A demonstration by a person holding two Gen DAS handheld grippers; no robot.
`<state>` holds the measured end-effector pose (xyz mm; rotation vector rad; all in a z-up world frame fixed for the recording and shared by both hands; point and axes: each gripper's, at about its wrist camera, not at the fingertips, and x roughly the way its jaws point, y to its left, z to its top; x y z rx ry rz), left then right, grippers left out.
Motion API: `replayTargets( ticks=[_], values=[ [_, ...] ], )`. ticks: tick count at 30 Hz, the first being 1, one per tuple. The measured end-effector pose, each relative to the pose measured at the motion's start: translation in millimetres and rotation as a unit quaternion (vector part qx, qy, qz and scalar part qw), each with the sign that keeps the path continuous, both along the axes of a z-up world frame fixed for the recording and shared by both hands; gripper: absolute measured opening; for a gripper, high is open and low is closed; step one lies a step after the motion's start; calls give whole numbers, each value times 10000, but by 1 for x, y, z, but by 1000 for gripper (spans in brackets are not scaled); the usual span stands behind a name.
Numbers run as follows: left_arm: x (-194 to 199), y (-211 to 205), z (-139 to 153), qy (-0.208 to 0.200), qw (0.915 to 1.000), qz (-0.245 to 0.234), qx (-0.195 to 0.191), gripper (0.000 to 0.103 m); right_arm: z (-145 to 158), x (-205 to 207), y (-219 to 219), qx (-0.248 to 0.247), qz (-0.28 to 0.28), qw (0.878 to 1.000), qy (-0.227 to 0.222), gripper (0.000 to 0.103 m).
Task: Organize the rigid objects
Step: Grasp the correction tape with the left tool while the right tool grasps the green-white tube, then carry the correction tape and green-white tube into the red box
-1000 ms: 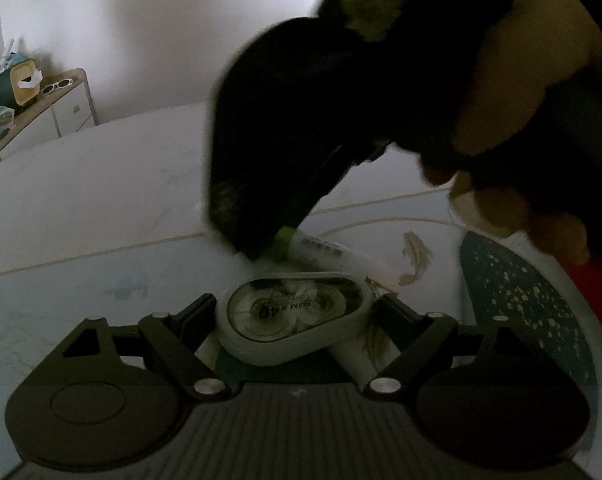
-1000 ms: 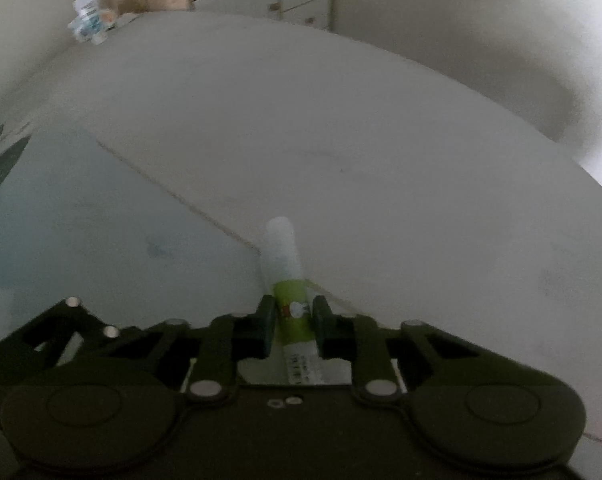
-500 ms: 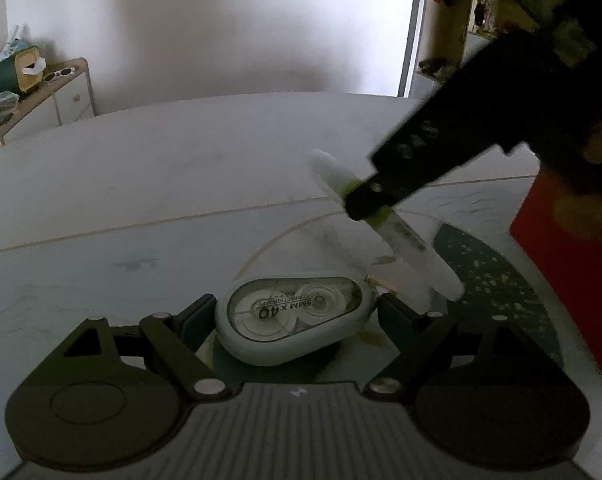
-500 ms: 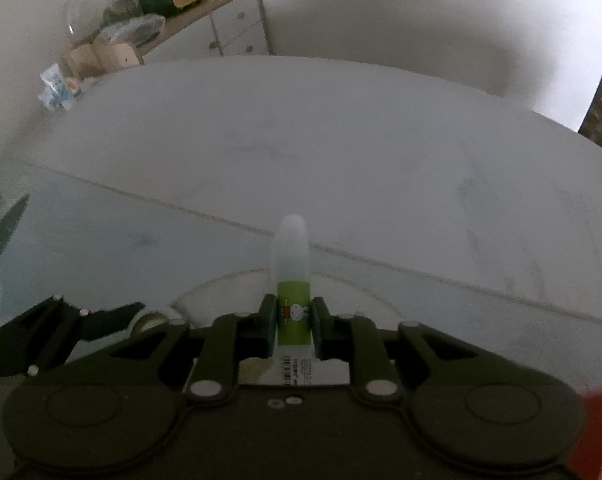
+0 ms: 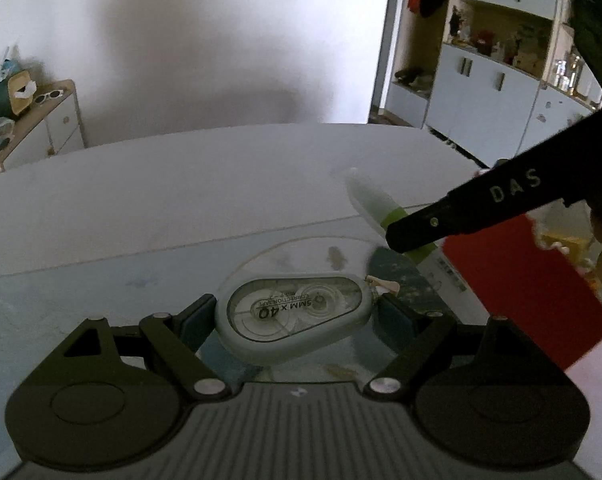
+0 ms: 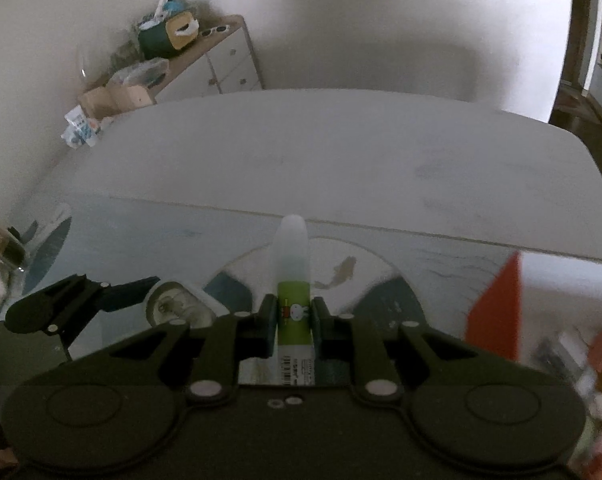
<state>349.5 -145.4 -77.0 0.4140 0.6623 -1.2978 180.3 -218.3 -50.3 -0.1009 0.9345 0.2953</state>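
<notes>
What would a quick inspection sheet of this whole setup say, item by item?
Surface: pale table under a blue mat with a fish print.
Job's things: correction tape between the left fingers; glue stick held lengthwise by the right gripper; red box at the right.
Clutter: blurred packaging beside the red box, unclear.
Grippers: left gripper shut on the correction tape; right gripper shut on the glue stick, off the mat.
Cables: nothing seen.
Surroundings: white drawer cabinet carrying a tissue box and sunglasses; shelving through a doorway.
</notes>
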Motion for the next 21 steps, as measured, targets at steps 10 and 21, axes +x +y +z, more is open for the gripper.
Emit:
replayTargets(
  ticks=[10, 21],
  values=[
    [-45, 4, 40, -69, 10000, -40, -41, 87, 35, -49, -55, 206, -63, 9996, -175, 16],
    [-119, -12, 68, -184, 9996, -75, -179, 87, 55, -82, -133, 275, -179, 9988, -358, 16]
  ],
)
